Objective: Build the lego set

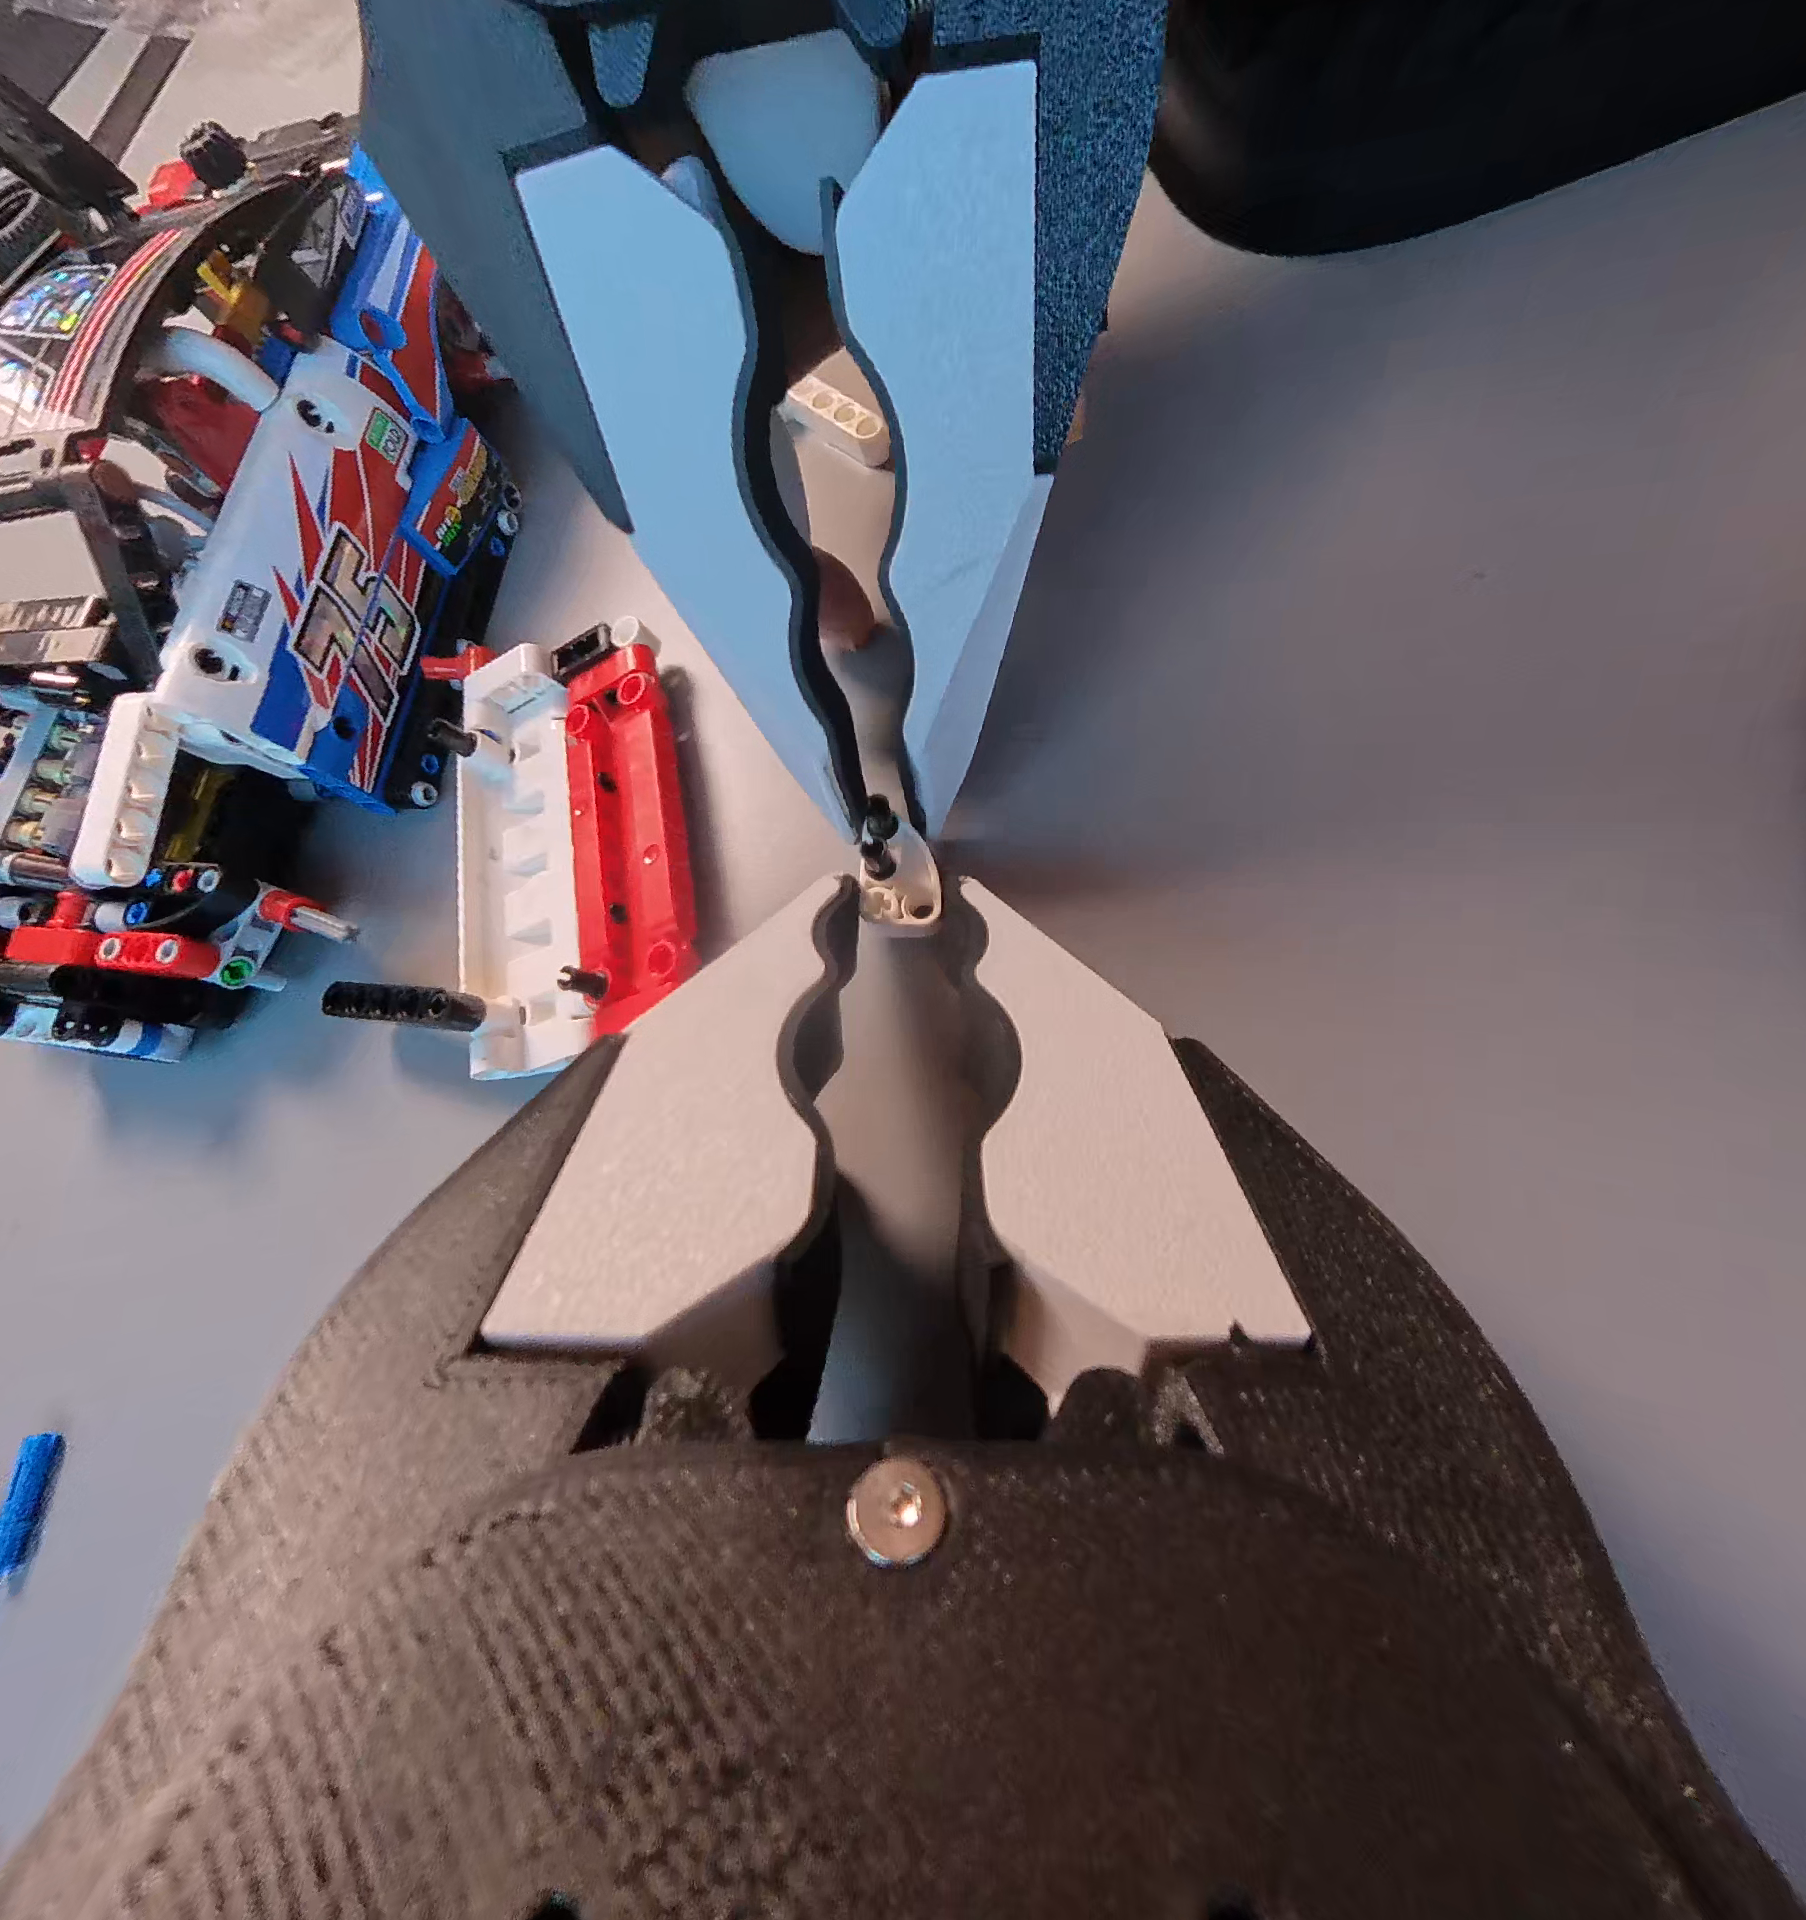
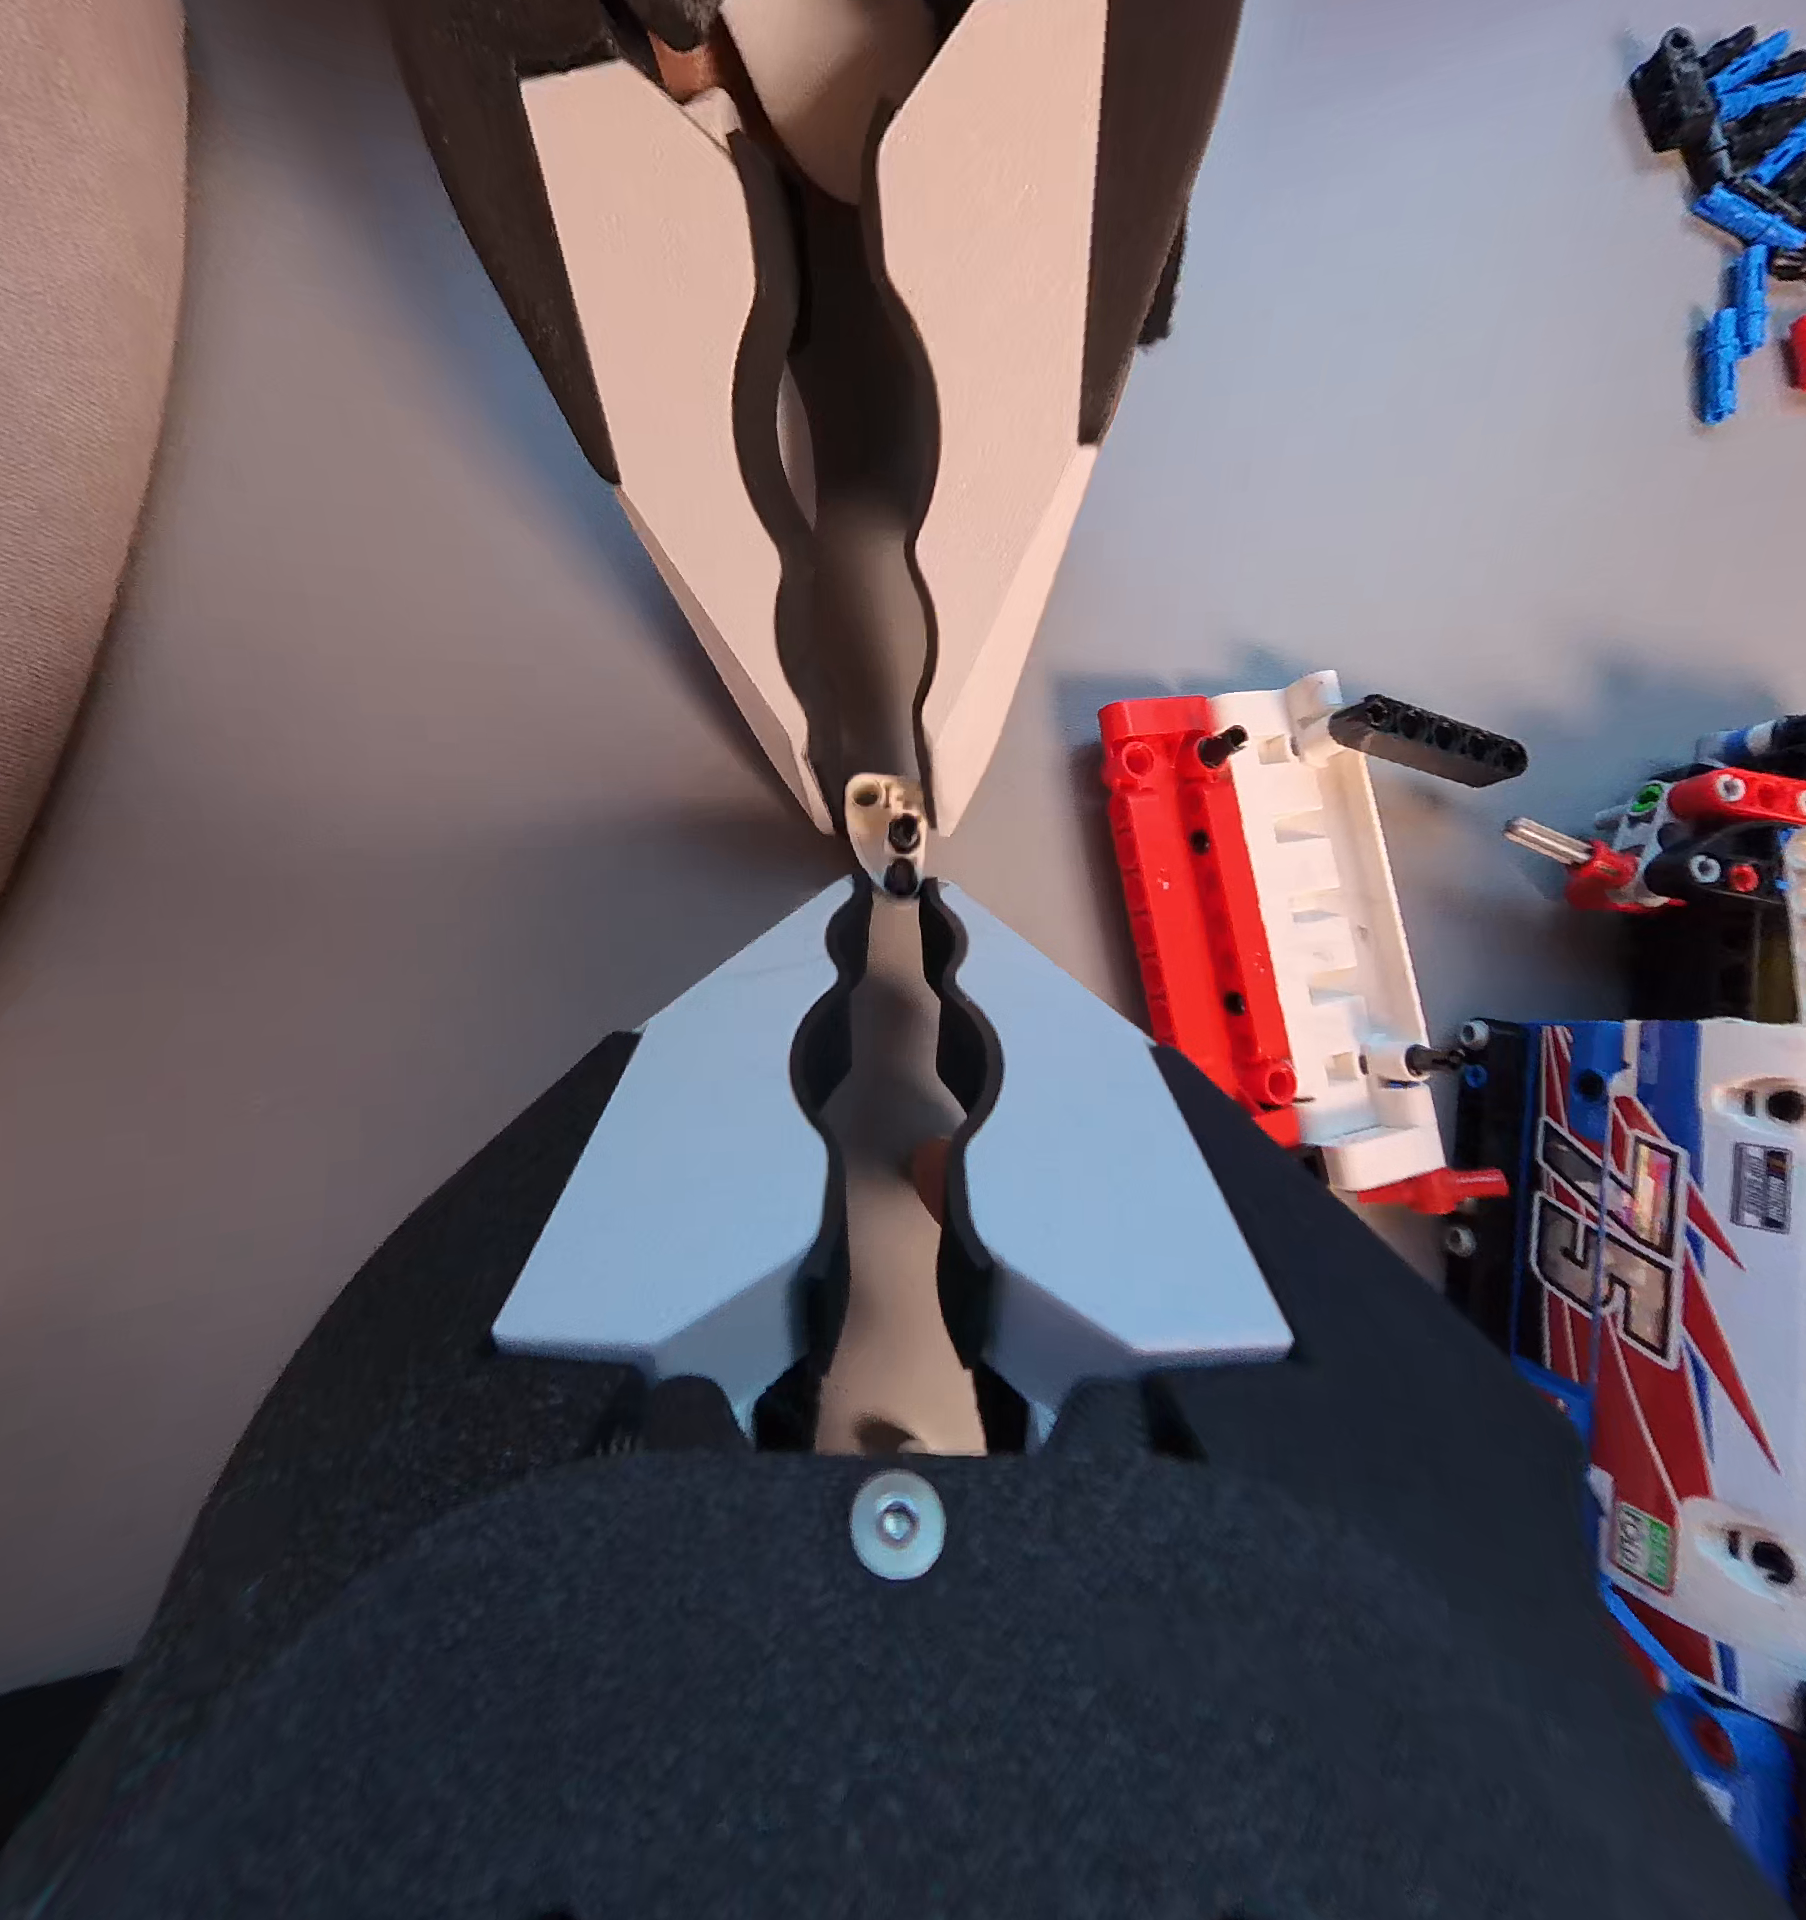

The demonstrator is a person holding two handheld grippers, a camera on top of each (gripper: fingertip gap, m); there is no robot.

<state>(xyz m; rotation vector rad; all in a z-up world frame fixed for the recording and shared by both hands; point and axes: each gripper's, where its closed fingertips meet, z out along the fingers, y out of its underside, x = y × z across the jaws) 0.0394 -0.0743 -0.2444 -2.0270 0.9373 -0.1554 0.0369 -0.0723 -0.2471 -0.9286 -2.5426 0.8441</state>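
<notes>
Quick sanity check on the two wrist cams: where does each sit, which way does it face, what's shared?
Left wrist view: sits on the left tongs, looking along their fingers at a small grey beam with black pins, held between both tong tips; the right tongs face it from the top.
Right wrist view: sits on the right tongs, facing the opposite way; the left tongs come in from the top.
Shared: the small grey beam, the red and white panel and the race car model on the grey table.
</notes>
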